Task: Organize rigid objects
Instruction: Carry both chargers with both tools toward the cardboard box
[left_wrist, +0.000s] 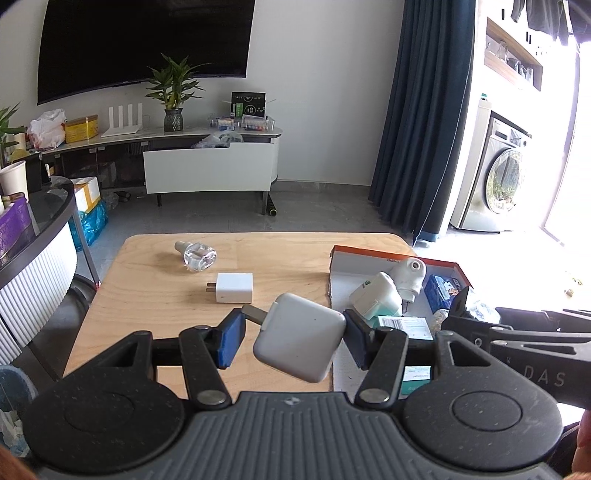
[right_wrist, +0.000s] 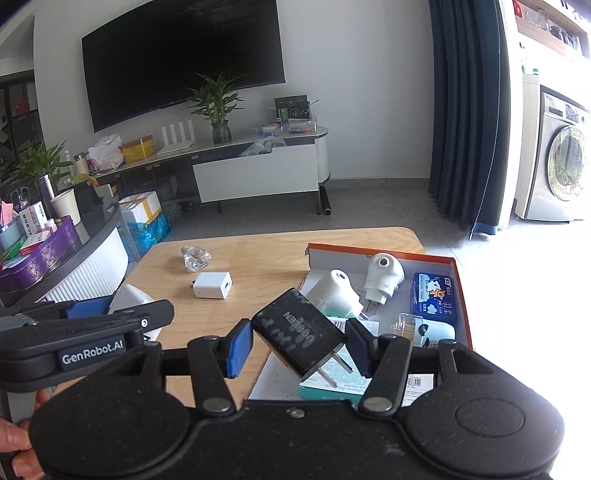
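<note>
My left gripper (left_wrist: 293, 334) is shut on a large white power adapter (left_wrist: 301, 338), held above the wooden table (left_wrist: 155, 295) beside the orange-rimmed box (left_wrist: 391, 260). My right gripper (right_wrist: 299, 341) is shut on a black charger (right_wrist: 299, 332) with its prongs toward me, held over the near end of the box (right_wrist: 380, 251). A small white charger (left_wrist: 234, 287) and a clear glass bottle (left_wrist: 195, 254) lie on the table; both also show in the right wrist view, the charger (right_wrist: 213, 285) and the bottle (right_wrist: 195, 257).
The box holds two white plug-in devices (right_wrist: 382, 277), a blue tissue pack (right_wrist: 436, 299), a teal-and-white carton (left_wrist: 406, 326) and a small clear bottle (right_wrist: 406, 323). The left gripper's body (right_wrist: 81, 339) sits at the table's left. A round counter (left_wrist: 37, 236) stands further left.
</note>
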